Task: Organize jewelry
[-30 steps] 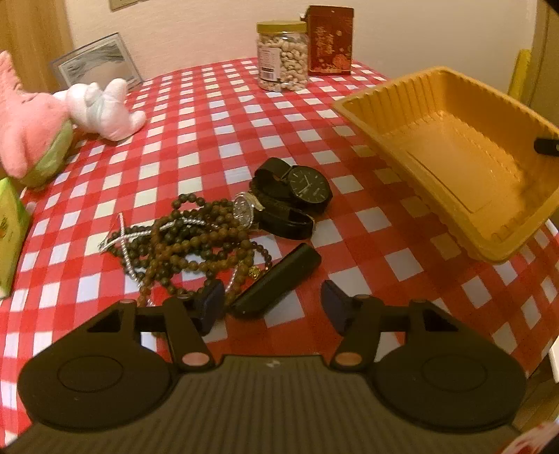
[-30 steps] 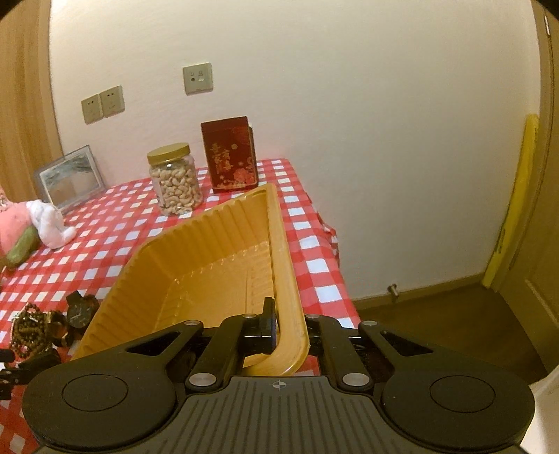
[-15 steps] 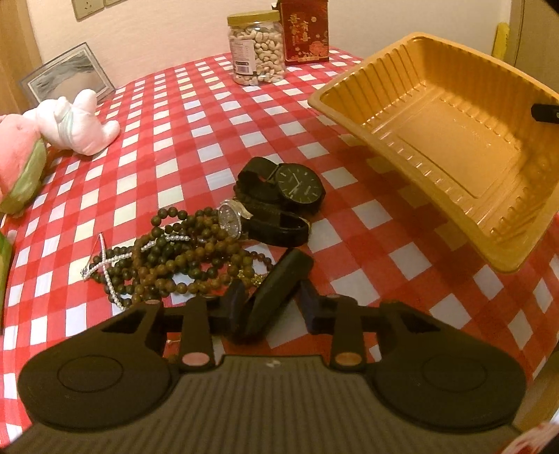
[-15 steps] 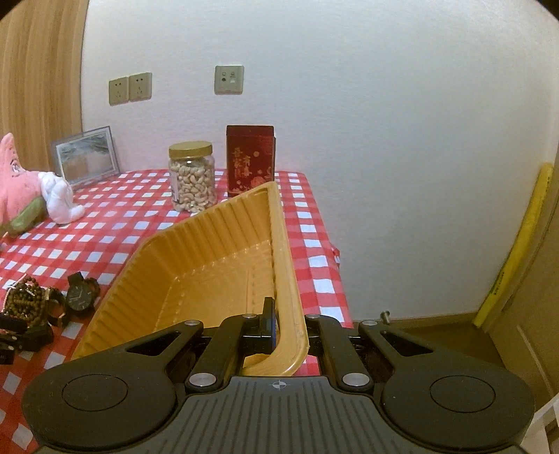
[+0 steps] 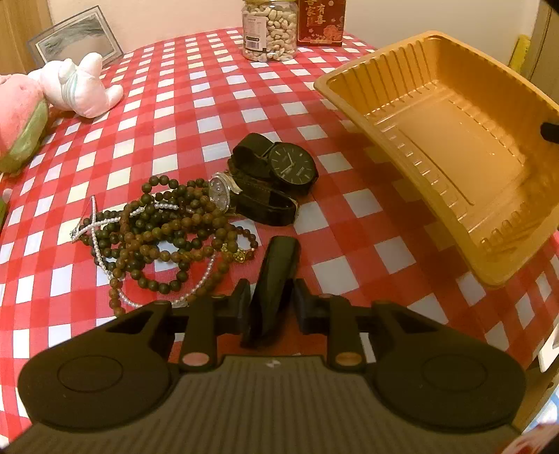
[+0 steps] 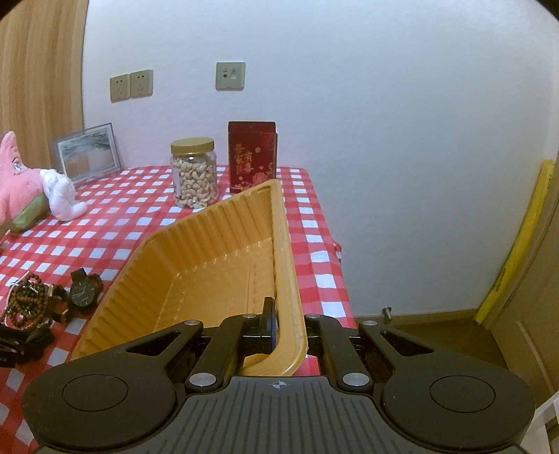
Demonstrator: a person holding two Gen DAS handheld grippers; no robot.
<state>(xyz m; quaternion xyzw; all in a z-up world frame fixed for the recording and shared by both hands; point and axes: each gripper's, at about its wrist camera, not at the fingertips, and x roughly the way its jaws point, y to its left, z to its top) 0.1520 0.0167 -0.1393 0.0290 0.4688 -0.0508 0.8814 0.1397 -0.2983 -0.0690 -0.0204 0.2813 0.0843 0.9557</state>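
Note:
My left gripper point(image 5: 271, 300) is shut on a black oblong case point(image 5: 276, 279) that lies on the red checked tablecloth. Just beyond it lie a tangle of brown bead strands and pearl chains point(image 5: 164, 237), a silver watch point(image 5: 220, 192) and a black watch point(image 5: 291, 167). My right gripper point(image 6: 288, 331) is shut on the rim of an empty orange plastic tray point(image 6: 209, 265), tilted up above the table's right side; the tray also shows in the left wrist view point(image 5: 450, 146). The jewelry shows small in the right wrist view point(image 6: 31, 300).
A jar of cashews point(image 5: 269, 29) and a red box point(image 5: 321, 21) stand at the far edge. A pink and white plush toy point(image 5: 45, 101) and a picture frame point(image 5: 75, 38) are at the far left. The table's right edge point(image 6: 335, 265) drops to the floor.
My left gripper moved forward and closed on the black case. The right gripper has lifted and tilted the tray a little, still gripping its rim.

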